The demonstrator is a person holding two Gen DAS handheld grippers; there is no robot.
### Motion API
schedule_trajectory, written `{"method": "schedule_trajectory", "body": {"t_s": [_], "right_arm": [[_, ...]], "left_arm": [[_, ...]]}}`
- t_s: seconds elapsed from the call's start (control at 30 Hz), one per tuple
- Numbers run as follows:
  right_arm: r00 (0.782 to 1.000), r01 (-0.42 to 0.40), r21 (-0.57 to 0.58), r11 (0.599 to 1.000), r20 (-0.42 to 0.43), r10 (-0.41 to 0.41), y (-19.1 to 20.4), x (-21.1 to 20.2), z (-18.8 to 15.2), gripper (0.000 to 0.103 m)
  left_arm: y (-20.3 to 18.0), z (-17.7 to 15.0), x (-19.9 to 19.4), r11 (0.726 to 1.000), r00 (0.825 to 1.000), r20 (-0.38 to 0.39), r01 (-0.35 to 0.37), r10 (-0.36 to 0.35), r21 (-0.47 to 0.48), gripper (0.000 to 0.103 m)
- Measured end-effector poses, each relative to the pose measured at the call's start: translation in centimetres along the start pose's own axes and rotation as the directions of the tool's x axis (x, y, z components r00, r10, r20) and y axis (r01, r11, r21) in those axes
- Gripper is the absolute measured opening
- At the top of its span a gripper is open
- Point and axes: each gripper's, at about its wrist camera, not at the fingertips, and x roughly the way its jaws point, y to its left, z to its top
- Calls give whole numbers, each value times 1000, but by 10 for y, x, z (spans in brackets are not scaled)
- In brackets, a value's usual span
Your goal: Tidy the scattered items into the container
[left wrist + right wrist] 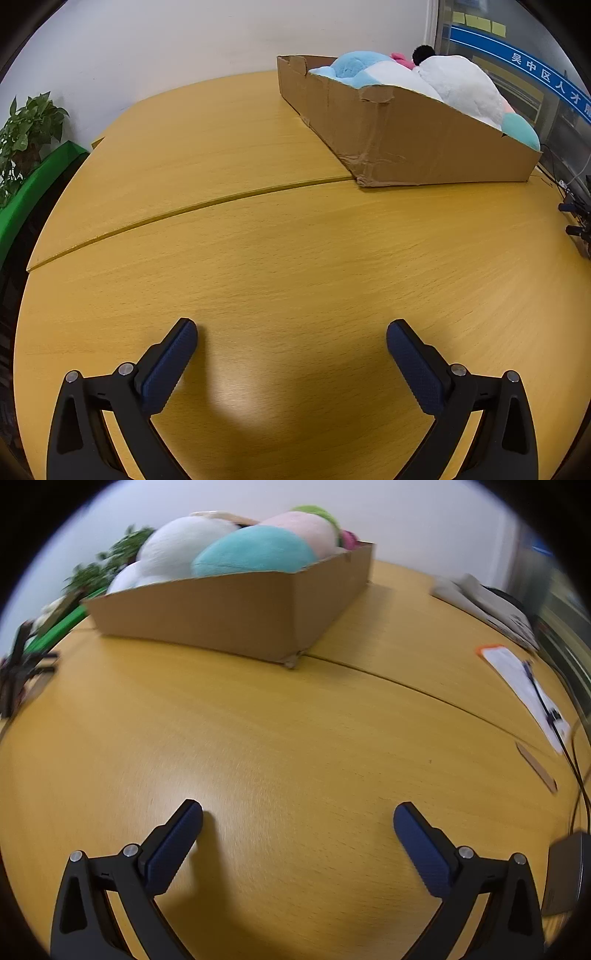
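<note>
Several plush toys (pixel 458 79) are sitting piled in the cardboard box (pixel 424 147); both my jaws are hanging spread and empty over bare bench (pixel 295 240), so tidying is looking nearly finished.

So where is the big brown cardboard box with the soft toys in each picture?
Left wrist view: the brown cardboard box sits upper right, far across the yellow wooden table.
Right wrist view: the box sits upper left of centre, on the table.
Shared landmark: the turquoise plush toy poking over the box rim.
</note>
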Motion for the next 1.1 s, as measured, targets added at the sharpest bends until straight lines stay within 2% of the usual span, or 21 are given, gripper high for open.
{"method": "schedule_trajectory", "body": {"t_s": [0.13, 0.5, 0.67, 1.1], "right_arm": [[999, -51, -66, 997, 0, 51, -11, -2, -4, 103], [999, -45, -68, 997, 3, 45, -8, -4, -6, 103], [995, -104, -142, 984, -3, 105, -19, -4, -6, 103], [995, -101, -147, 984, -1, 102, -20, -4, -5, 103]], "left_arm": [[14, 7, -1, 1000, 1000, -6, 13, -13, 12, 103], [19, 13, 3, 1000, 1000, -5, 15, -15, 18, 103], [28, 18, 6, 1000, 1000, -4, -10, 10, -14, 103], [27, 19, 9, 1000, 1000, -2, -13, 13, -12, 103]]}}
